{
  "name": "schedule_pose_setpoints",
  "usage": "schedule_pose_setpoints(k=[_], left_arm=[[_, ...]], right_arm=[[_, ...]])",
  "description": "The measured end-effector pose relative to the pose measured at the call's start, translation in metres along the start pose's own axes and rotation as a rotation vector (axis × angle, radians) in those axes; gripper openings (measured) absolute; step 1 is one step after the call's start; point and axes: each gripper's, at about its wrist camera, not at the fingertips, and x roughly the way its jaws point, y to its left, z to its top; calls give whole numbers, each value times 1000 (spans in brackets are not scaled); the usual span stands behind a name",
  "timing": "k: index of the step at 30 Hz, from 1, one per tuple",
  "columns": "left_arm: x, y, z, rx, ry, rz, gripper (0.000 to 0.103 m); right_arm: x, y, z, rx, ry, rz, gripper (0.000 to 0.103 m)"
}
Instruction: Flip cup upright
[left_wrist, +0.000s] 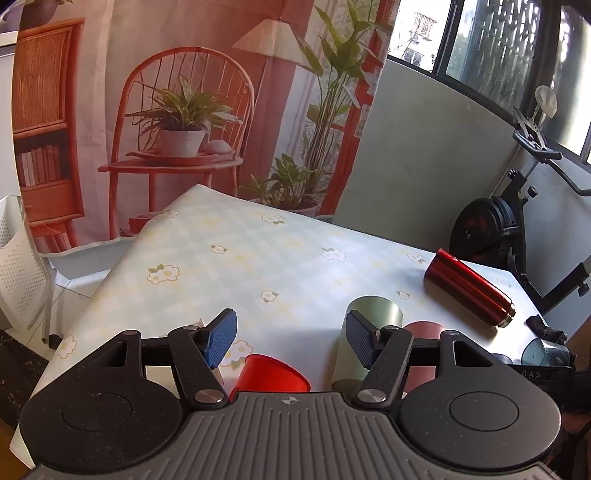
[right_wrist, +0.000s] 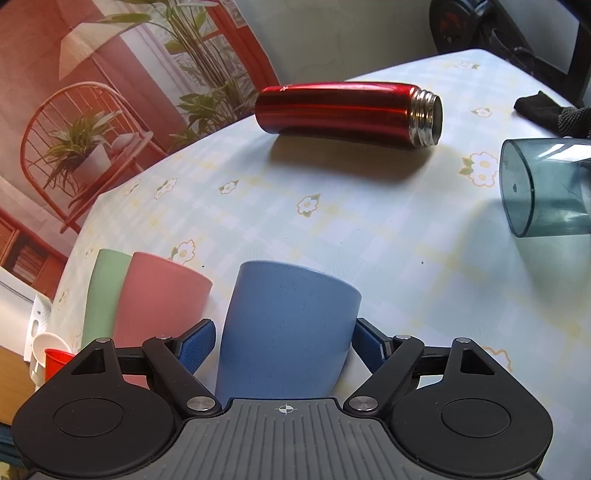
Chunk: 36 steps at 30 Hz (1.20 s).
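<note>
Risk lies with the right gripper (right_wrist: 282, 345), jaws wide and straddling but apparently not touching the near blue cup (right_wrist: 286, 325): closing off-centre could shove it into the pink cup (right_wrist: 162, 295) just left, while the left gripper (left_wrist: 291, 338) hangs open, empty.

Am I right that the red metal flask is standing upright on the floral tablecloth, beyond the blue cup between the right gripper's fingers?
Not quite: the red metal flask is lying on its side, threaded mouth facing right, as the right wrist view shows. It does sit on the floral tablecloth, beyond the blue cup between the right gripper's fingers.
</note>
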Motion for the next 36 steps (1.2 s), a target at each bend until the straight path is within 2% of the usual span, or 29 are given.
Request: schedule_pose_setpoints(k=[3, 5, 16, 23, 28, 36], left_arm=[[0, 0, 1, -1, 3, -5, 68], [0, 1, 1, -4, 3, -6, 67], [0, -2, 1, 2, 9, -20, 67], [0, 0, 0, 3, 15, -22, 67], [-2, 0, 0, 4, 11, -19, 67], [-5, -5, -3, 15, 14, -26, 67]], right_arm=[[3, 0, 5, 11, 27, 0, 75], [4, -1, 8, 28, 44, 1, 69], [3, 10, 4, -88, 114, -46, 70], [-2, 12, 2, -119, 136, -46, 68], [-16, 15, -7, -172, 77, -35, 67], [-50, 18, -26, -300, -114, -85, 67]])
